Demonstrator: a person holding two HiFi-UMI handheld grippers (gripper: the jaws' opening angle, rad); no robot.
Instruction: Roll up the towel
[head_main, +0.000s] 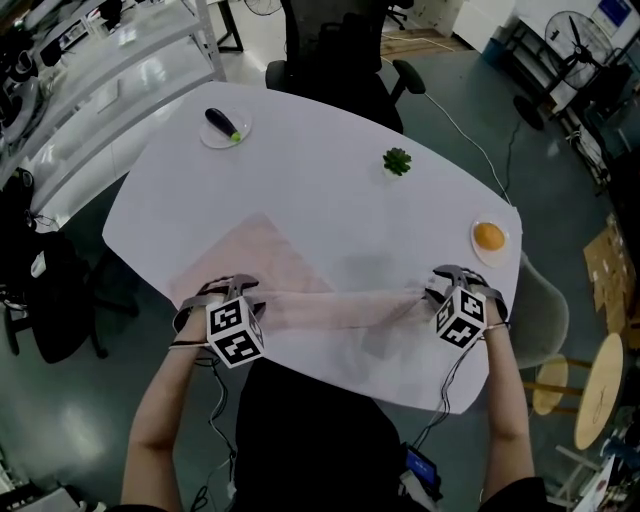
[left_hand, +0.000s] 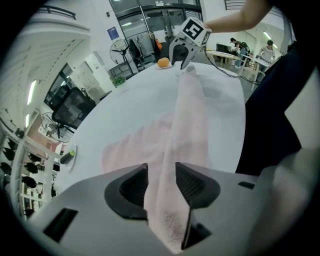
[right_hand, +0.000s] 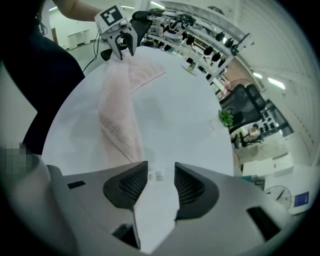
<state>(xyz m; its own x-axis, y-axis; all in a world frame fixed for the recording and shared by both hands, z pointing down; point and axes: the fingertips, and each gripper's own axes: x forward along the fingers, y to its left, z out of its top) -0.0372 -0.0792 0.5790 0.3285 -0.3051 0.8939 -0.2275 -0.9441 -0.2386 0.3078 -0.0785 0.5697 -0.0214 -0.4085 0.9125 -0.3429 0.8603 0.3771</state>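
Two claws, left (head_main: 232, 290) and right (head_main: 452, 280), stand half-apart at either end of the pink towel (head_main: 330, 305), cloth loose between the jaws. Towel bunched along the table's (head_main: 330, 170) near side. Best: pinch both ends evenly, roll in step.

Open tabletop (head_main: 330, 190) separates towel (head_main: 268, 258) from plant (head_main: 397, 161), orange (head_main: 488, 236).

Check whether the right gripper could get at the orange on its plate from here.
Probably yes: the orange sits close beyond the right gripper across bare table, nothing between. Its jaws stand open with the towel end between them.
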